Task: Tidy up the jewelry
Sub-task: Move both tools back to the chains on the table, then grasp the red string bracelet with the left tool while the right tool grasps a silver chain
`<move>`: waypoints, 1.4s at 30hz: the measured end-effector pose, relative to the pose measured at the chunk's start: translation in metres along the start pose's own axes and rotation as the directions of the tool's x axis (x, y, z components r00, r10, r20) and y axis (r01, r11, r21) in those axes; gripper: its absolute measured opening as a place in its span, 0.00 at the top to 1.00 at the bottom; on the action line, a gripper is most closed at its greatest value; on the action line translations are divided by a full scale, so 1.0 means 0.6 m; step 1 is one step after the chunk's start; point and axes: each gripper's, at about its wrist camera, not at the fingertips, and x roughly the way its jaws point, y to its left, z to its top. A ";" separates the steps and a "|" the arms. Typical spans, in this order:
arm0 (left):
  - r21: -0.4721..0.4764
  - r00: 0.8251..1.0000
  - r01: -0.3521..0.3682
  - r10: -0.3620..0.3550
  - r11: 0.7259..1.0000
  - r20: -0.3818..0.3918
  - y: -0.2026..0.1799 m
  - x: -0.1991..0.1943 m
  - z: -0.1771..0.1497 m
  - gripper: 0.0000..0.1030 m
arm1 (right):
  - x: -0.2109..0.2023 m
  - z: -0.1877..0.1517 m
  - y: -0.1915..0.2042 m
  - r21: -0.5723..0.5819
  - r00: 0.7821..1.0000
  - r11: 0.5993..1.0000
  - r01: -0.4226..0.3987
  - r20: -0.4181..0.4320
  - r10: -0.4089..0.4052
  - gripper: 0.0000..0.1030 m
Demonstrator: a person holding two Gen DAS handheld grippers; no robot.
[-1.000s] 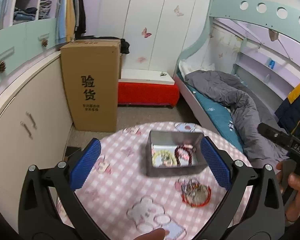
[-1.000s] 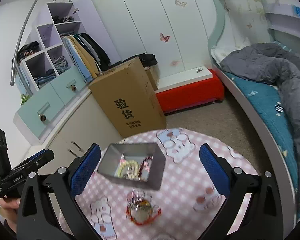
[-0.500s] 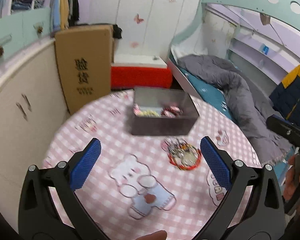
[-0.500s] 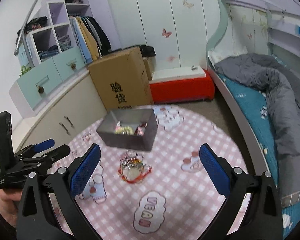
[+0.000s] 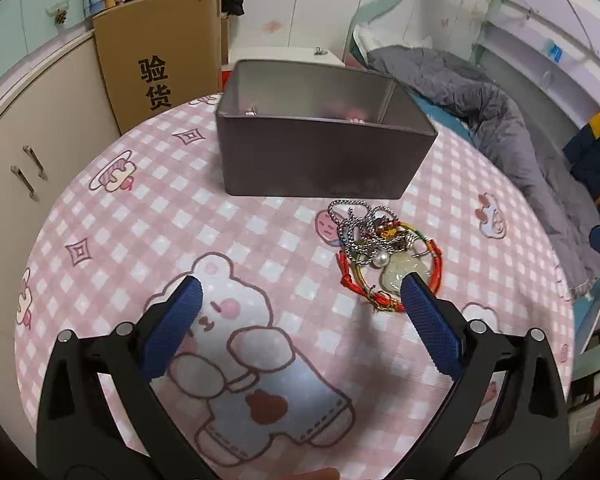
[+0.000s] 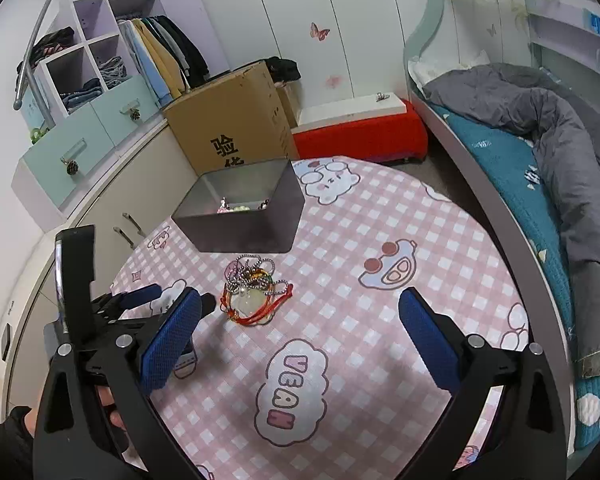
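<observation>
A tangle of jewelry (image 5: 384,252) lies on the round pink checked table (image 5: 180,216): silver chains, red cord bracelets, a pale pendant. Just behind it stands a grey metal box (image 5: 320,148) holding a few more pieces. My left gripper (image 5: 300,300) hovers low over the table, open and empty, its right fingertip close over the pile's near edge. In the right wrist view the same jewelry pile (image 6: 256,292) lies ahead and left of my right gripper (image 6: 300,308), which is open and empty. The grey box (image 6: 244,208) sits beyond. The left gripper (image 6: 140,300) shows at the left.
A tall cardboard box (image 6: 232,120) stands on the floor behind the table, beside cream cabinets (image 5: 28,128). A bed with a grey duvet (image 6: 540,120) runs along the right. A red bench (image 6: 360,136) lies past the table's far edge.
Both grippers have dropped lower and come closer to the table. The left one has closed in on the jewelry pile, and the box now hides most of its contents.
</observation>
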 end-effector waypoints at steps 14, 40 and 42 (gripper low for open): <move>0.138 1.000 0.017 -0.015 0.990 -0.012 -0.015 0.023 -0.012 0.90 | 0.001 -0.006 -0.008 0.014 1.000 1.000 -0.009 -0.014 0.009 0.08; 0.090 0.998 0.059 -0.059 0.994 -0.010 0.091 -0.056 -0.073 0.96 | 0.185 -0.028 0.155 -0.289 0.964 0.935 -0.204 -0.226 0.140 0.58; 0.088 0.998 0.059 -0.058 0.994 -0.009 0.093 -0.055 -0.073 0.96 | 0.204 -0.035 0.162 -0.315 0.960 0.928 -0.197 -0.255 0.117 0.68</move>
